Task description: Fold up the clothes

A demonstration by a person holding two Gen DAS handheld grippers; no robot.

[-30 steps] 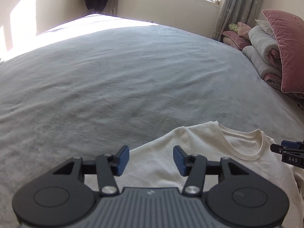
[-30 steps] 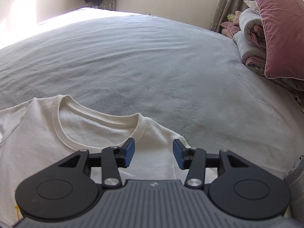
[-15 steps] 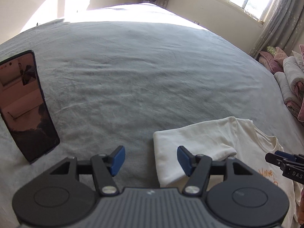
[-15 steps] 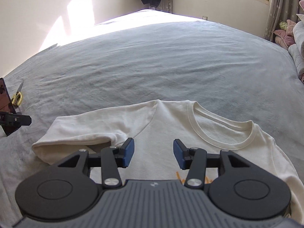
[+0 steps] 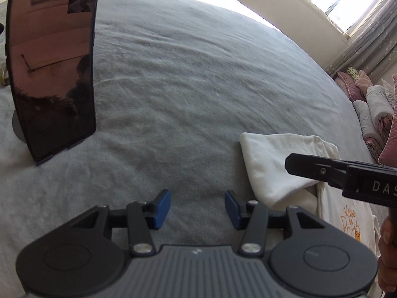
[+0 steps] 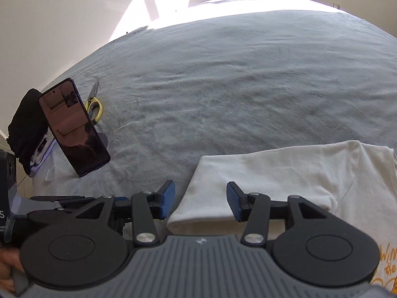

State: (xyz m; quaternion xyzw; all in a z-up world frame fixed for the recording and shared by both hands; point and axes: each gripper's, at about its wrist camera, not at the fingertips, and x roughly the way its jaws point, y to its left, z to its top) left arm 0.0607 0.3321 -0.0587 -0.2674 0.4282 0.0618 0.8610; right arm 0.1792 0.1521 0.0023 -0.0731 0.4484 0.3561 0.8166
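Note:
A cream T-shirt [image 6: 285, 173] with an orange print lies flat on the grey bed; its left sleeve [image 5: 270, 164] sticks out towards the left. My right gripper [image 6: 200, 200] is open and empty, its jaws hovering over the sleeve's cuff edge. My left gripper [image 5: 197, 208] is open and empty over bare bedspread, just left of the sleeve. The right gripper's black finger [image 5: 312, 167] crosses the left wrist view above the sleeve. The left gripper's body [image 6: 62, 203] shows low at the left in the right wrist view.
A phone [image 5: 52, 72] stands propped on the bed to the left; it also shows in the right wrist view [image 6: 74, 126]. Yellow-handled scissors [image 6: 95, 106] lie behind it, with a black cloth [image 6: 24, 129] at the bed's edge. Pillows and folded quilts [image 5: 372, 114] are stacked at the right.
Both grippers have swung left, from the shirt's collar and shoulder area to its left sleeve. The phone now looms close in the left wrist view. Both stay open.

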